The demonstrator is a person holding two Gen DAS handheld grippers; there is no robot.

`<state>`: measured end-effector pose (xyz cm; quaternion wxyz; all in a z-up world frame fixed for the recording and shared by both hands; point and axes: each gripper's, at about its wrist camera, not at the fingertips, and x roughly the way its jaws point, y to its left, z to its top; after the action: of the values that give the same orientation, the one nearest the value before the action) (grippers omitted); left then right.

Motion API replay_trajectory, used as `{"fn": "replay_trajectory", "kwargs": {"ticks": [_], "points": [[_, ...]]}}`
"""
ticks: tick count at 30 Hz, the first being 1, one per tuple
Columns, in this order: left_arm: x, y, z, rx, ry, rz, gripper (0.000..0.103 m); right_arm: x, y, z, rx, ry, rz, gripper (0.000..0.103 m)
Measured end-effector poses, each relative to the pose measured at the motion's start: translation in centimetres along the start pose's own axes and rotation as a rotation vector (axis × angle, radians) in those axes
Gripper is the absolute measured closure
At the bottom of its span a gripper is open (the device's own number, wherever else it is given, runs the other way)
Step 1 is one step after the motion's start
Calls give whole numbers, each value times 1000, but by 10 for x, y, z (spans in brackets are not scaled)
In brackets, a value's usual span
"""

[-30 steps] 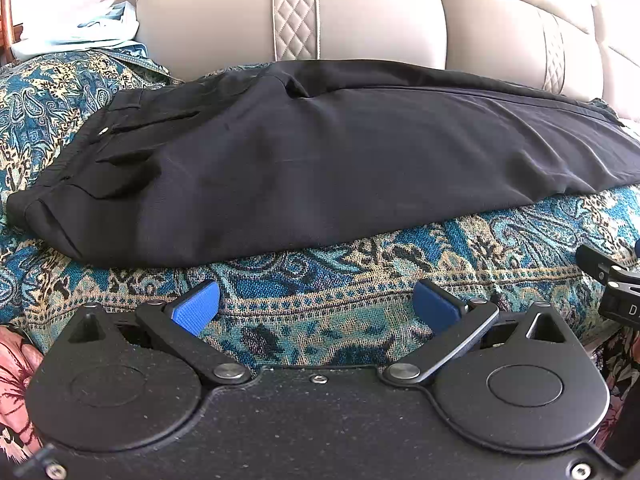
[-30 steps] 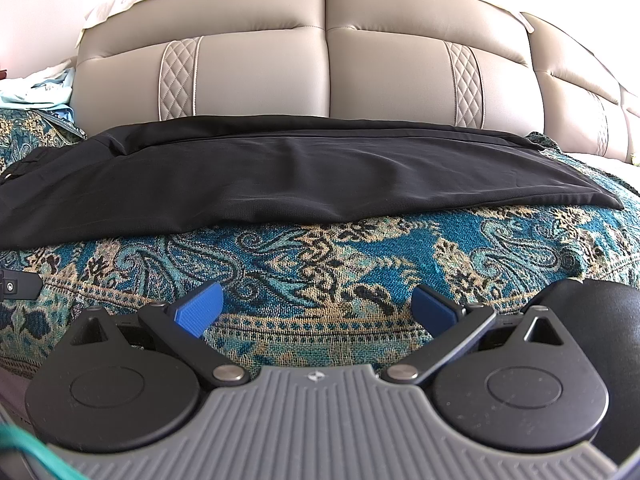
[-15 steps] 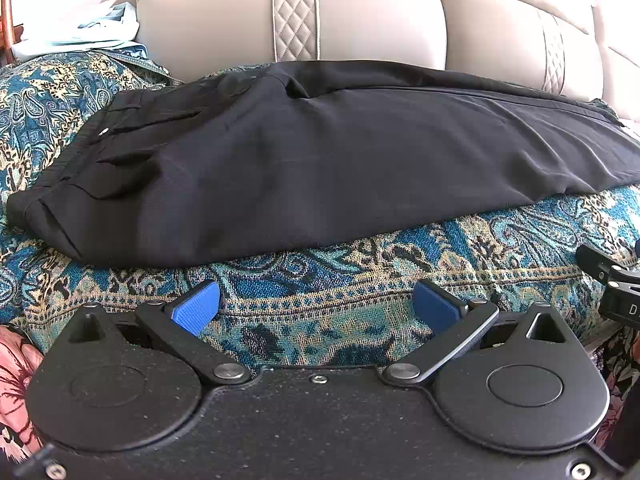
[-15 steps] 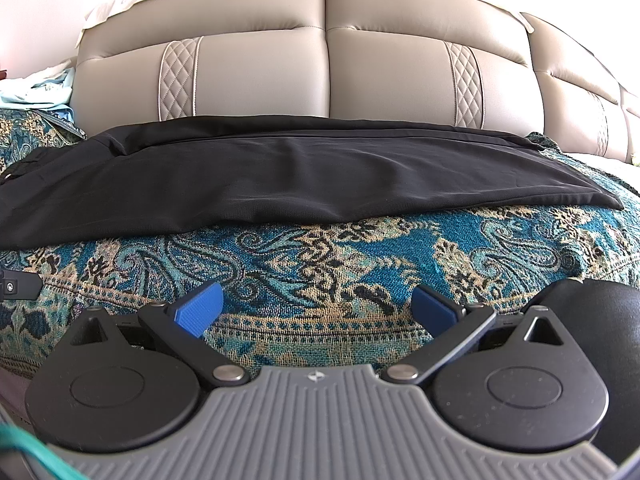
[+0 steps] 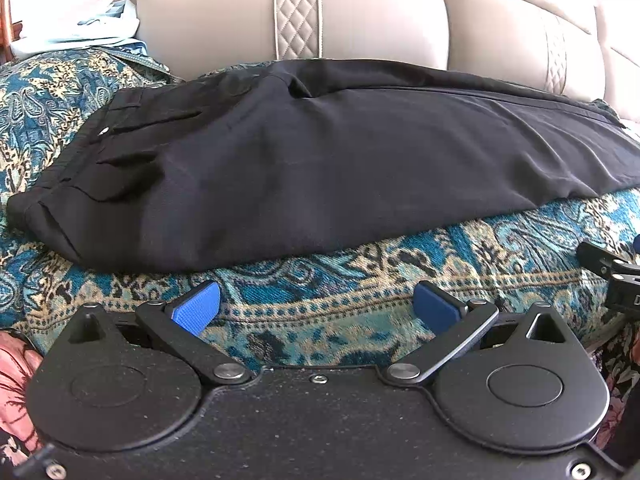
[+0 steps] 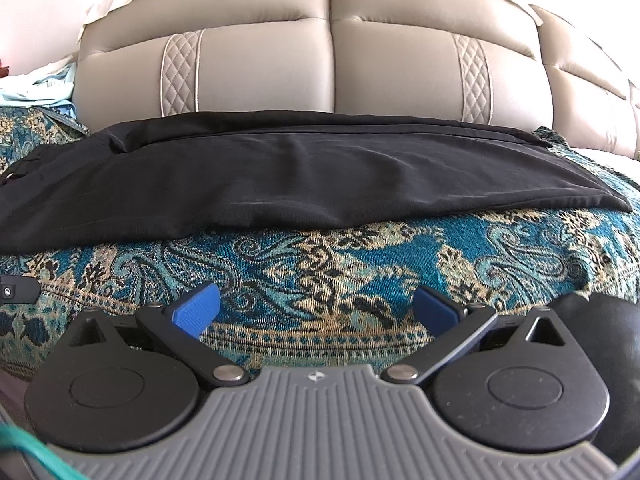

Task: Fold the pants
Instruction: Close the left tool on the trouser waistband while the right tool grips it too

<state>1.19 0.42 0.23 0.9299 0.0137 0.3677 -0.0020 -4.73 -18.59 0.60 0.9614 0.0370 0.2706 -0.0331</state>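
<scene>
Black pants (image 5: 320, 164) lie lengthwise across a teal paisley cover (image 5: 360, 280), one leg folded over the other, waistband at the left and hems at the right. In the right wrist view the pants (image 6: 304, 184) taper to the hem at the right. My left gripper (image 5: 316, 308) hovers open in front of the waist end, short of the cloth, nothing between its blue pads. My right gripper (image 6: 316, 310) is open too, short of the leg section, and holds nothing. The right gripper's black tip (image 5: 612, 272) shows at the left wrist view's right edge.
A beige padded backrest (image 6: 328, 64) rises straight behind the pants. Light blue cloth (image 5: 80, 36) is piled at the far left. The paisley cover (image 6: 360, 264) spreads between both grippers and the pants. A floral fabric (image 5: 16, 380) shows at the lower left.
</scene>
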Motion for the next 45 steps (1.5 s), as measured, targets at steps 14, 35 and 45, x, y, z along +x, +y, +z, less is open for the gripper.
{"fn": "replay_trajectory", "kwargs": {"ticks": [14, 35, 45], "points": [[-3, 101, 48, -351, -24, 80, 0, 22, -109, 58, 443, -33, 17, 0], [8, 175, 60, -558, -54, 311, 36, 73, -317, 74, 954, -19, -410, 46], [11, 201, 50, -708, -55, 247, 41, 91, -327, 86, 876, -34, -454, 46]]}}
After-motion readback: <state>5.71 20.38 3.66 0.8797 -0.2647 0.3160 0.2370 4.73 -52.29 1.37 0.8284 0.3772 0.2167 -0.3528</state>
